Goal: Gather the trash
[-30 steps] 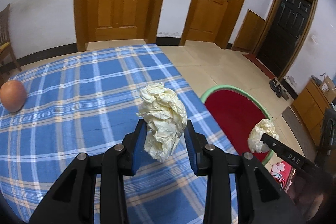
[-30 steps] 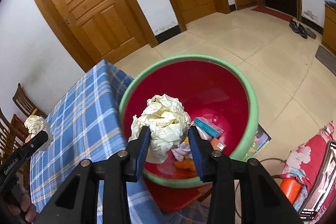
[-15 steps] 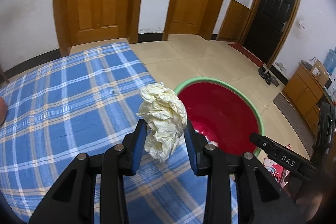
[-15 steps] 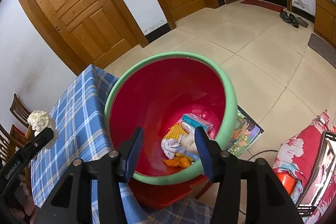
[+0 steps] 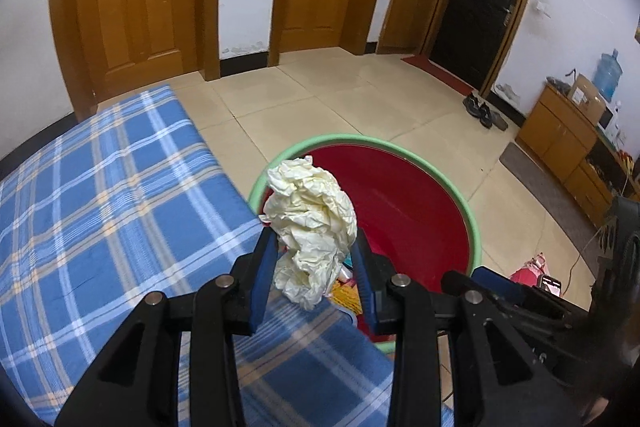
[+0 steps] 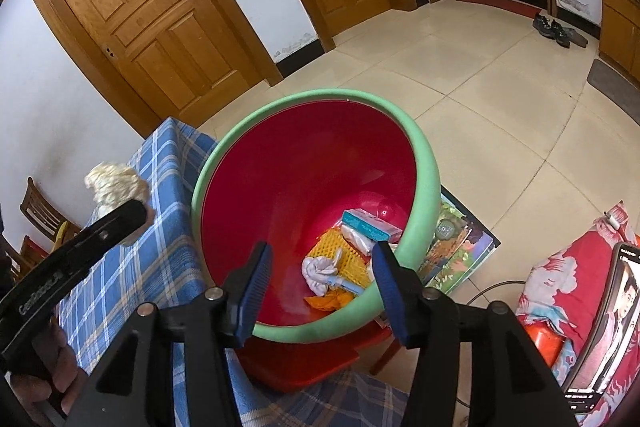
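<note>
My left gripper [image 5: 314,259] is shut on a crumpled cream paper ball [image 5: 312,223] and holds it at the table's right edge, beside the near rim of the bin. The same ball shows in the right wrist view [image 6: 116,187], still over the cloth. The red bin with a green rim [image 5: 472,223] stands on the floor beside the table. My right gripper [image 6: 322,283] is open and empty above the bin's near rim [image 6: 428,163]. Trash lies on the bin bottom: a teal box [image 6: 370,225], yellow mesh, white wads.
The blue plaid tablecloth [image 5: 100,207] covers the table on the left. A red stool [image 6: 296,359] is under the bin. Books [image 6: 460,247] and a red patterned bag [image 6: 568,287] lie on the floor at right. Wooden chairs [image 6: 40,215] stand behind the table.
My right gripper opened and dropped its paper ball into the bin. My left gripper carried its paper ball rightward from over the table to the bin's edge.
</note>
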A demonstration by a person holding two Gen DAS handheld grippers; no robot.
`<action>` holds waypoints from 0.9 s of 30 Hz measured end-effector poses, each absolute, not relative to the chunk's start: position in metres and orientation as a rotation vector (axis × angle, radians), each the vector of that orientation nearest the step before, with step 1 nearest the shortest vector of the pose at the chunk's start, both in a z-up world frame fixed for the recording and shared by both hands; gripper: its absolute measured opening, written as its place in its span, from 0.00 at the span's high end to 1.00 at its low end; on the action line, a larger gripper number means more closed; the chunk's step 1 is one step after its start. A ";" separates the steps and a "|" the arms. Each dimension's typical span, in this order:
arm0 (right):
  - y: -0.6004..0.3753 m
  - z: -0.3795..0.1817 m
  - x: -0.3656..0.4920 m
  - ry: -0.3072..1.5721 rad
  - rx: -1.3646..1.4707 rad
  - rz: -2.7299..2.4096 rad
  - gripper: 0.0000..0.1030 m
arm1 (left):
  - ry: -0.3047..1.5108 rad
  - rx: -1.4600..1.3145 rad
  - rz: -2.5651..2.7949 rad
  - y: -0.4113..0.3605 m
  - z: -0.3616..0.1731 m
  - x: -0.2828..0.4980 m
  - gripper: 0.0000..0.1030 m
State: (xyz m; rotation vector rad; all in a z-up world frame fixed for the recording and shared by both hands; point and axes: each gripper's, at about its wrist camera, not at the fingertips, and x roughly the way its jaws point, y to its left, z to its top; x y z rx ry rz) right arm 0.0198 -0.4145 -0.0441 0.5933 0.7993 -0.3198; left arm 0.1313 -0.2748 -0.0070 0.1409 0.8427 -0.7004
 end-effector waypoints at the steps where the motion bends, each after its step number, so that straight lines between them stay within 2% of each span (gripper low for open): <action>1: -0.415 -0.044 0.020 0.800 0.592 -0.319 0.46 | 0.845 0.144 -0.702 -0.277 -0.008 0.131 0.64; 13: -0.416 -0.047 0.017 0.801 0.599 -0.307 0.44 | 0.863 0.151 -0.707 -0.287 -0.015 0.129 0.49; 27: -0.411 -0.043 0.014 0.797 0.587 -0.294 0.43 | 0.863 0.134 -0.631 -0.261 -0.008 0.125 0.47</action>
